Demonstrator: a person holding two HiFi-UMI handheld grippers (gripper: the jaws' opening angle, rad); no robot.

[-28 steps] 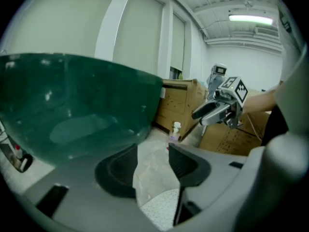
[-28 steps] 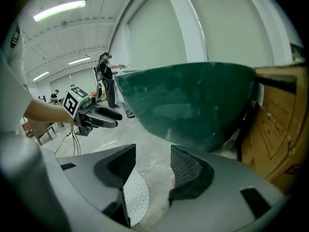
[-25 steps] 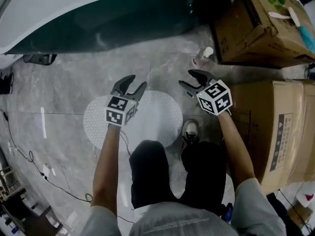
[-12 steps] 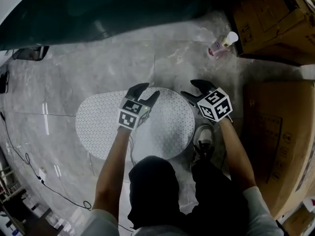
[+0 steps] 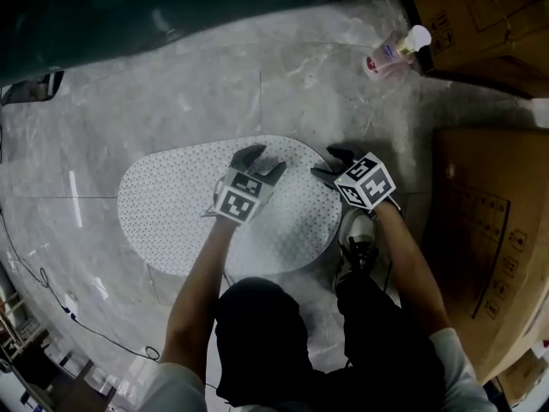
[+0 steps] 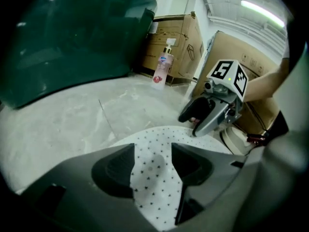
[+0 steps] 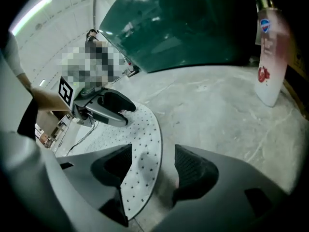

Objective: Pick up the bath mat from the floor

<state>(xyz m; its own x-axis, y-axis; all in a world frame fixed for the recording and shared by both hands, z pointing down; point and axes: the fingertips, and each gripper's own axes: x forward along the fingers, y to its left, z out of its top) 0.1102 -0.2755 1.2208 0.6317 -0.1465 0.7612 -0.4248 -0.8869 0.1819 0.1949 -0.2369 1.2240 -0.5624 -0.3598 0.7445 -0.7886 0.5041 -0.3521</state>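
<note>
A white oval bath mat (image 5: 180, 209) with small dark dots lies flat on the grey marble floor. My left gripper (image 5: 262, 161) hovers over the mat's far middle, its jaws opening. The dotted surface (image 6: 154, 178) shows in the gap between them, with no pad pressing on it. My right gripper (image 5: 328, 163) is at the mat's right edge, jaws also opening. In the right gripper view that curved edge (image 7: 145, 149) runs between the jaws, untouched. Each gripper sees the other: the right gripper (image 6: 207, 117) and the left gripper (image 7: 106, 110).
A pink-and-white pump bottle (image 5: 395, 52) stands on the floor at the far right. Cardboard boxes (image 5: 489, 221) line the right side. A dark green tub (image 5: 129, 7) fills the far edge. A person's shoe (image 5: 356, 239) is beside the mat, and a cable (image 5: 51, 299) runs at the left.
Both grippers have come down and closer to the mat. The left one now sits over it and the right one at its right edge. The mat looks larger in view.
</note>
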